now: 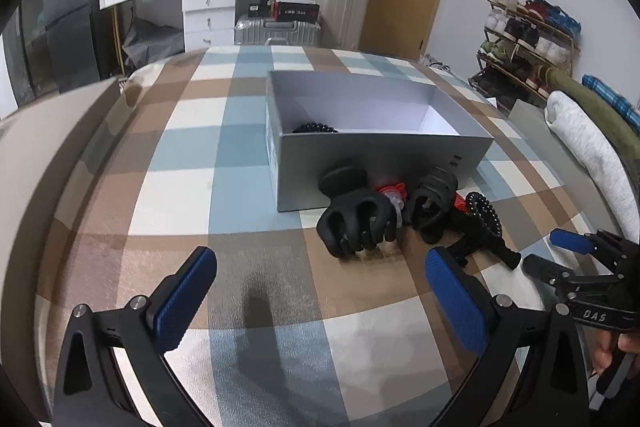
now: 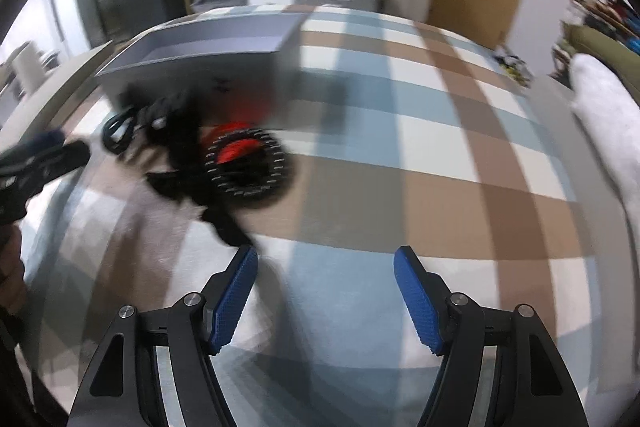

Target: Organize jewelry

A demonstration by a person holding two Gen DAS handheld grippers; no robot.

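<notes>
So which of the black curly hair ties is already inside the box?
The black spiral hair tie peeking over the grey box's front wall. The other spiral tie lies outside on the checked cloth, beside the claw clips.

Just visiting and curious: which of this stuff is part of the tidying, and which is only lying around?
Part of the job:
grey box
black claw clip
black spiral hair tie
red item

Lying about:
checked cloth
shoe rack
suitcase
</notes>
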